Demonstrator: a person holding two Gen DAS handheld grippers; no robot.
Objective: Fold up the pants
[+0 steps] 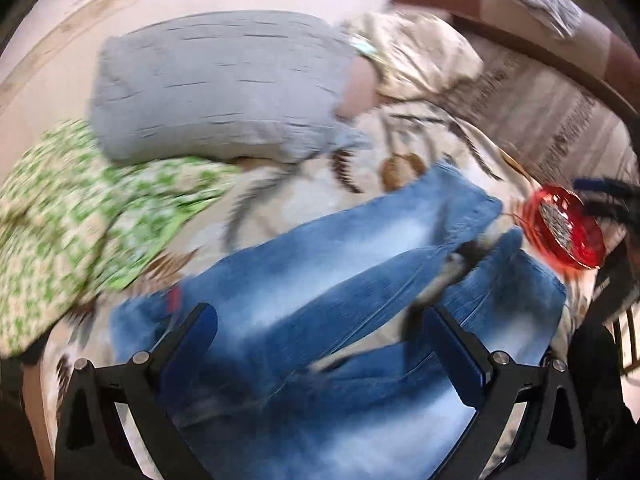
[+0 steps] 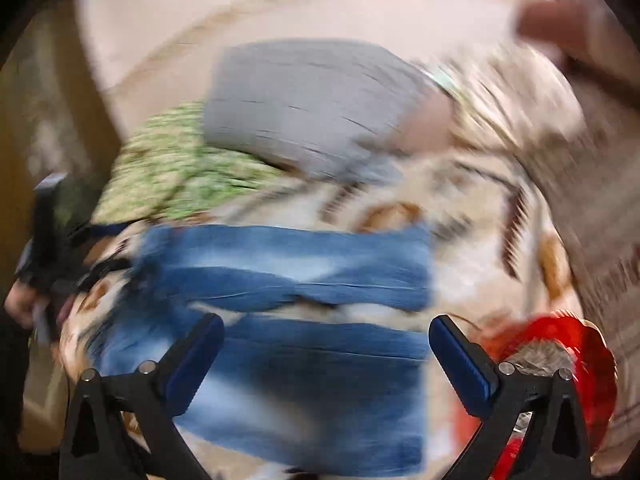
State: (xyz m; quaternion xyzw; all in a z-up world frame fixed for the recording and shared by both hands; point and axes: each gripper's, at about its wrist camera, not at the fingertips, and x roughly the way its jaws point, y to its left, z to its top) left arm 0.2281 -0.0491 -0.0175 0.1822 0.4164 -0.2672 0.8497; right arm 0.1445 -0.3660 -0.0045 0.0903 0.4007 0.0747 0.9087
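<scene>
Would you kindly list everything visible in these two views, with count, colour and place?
jeans: one pair, faded blue, spread on the bed below both tongs.
bedspread: one, cream with a brown leaf print, under the jeans.
pillow: one, grey, beyond the jeans.
cloth: one, green and white pattern, crumpled beside the pillow.
bowl: one, red see-through, at the bed edge; contents too blurred to tell.
headboard: one, brown, far edge.
left tongs: one, black with blue pads, open, nothing between.
right tongs: one, same colours, open, nothing between.
</scene>
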